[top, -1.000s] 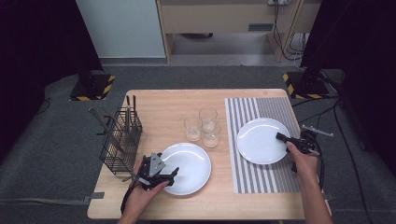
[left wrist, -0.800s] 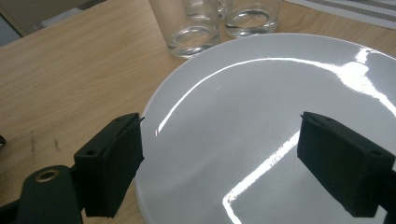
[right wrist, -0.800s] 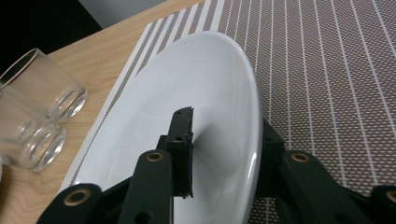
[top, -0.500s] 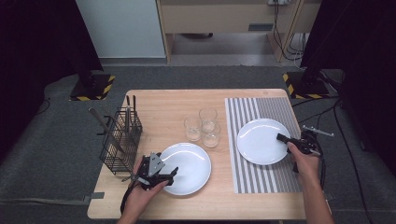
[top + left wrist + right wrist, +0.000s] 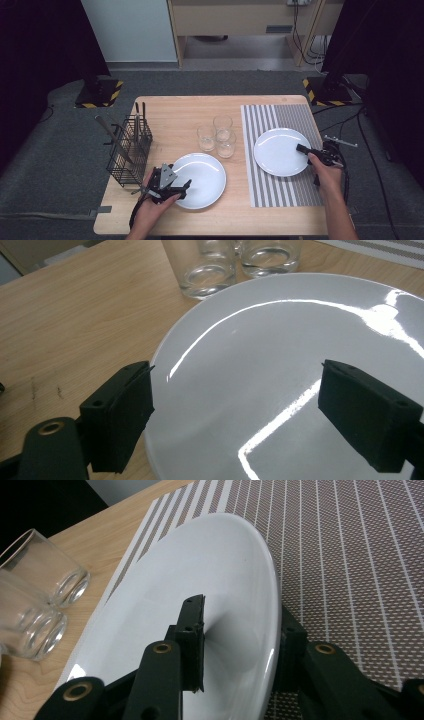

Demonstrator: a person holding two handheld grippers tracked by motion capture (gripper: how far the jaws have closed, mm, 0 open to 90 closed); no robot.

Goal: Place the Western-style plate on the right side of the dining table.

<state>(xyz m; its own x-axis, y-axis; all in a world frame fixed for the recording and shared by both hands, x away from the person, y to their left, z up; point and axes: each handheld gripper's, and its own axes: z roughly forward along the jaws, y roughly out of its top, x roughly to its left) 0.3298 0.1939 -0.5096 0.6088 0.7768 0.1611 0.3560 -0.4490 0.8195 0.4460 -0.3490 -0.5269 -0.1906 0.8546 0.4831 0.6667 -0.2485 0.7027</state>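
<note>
Right now, step in hand: I have a plate at each gripper, and the right-hand one looks to me like the plate being set down or let go on the mat.
Right gripper (image 5: 303,149): its fingers (image 5: 192,630) straddle the rim of the right plate (image 5: 277,150) — one pad over the top face, the other under the edge. They have just been easing apart with the rim between them; I cannot tell for sure whether the pads press it at this moment.
Right plate, place: on the striped placemat (image 5: 300,120), at the right of the bench (image 5: 170,107).
Left gripper (image 5: 186,187): fingers (image 5: 120,420) spread wide, hovering over the near-left rim of the left plate (image 5: 202,177) — pinching nothing.
Left plate, place: flat on bare wood, just in front of the three glasses (image 5: 220,137), with the wire cutlery rack (image 5: 129,147) to its left.
Next move, my judgement: open the right fingers clear of the rim and draw back level, so the plate does not drag. Then the left fingers must drop over their rim, one pad beneath, and close gently.
Risk: the glasses stand near — a sliding plate could knock them.
</note>
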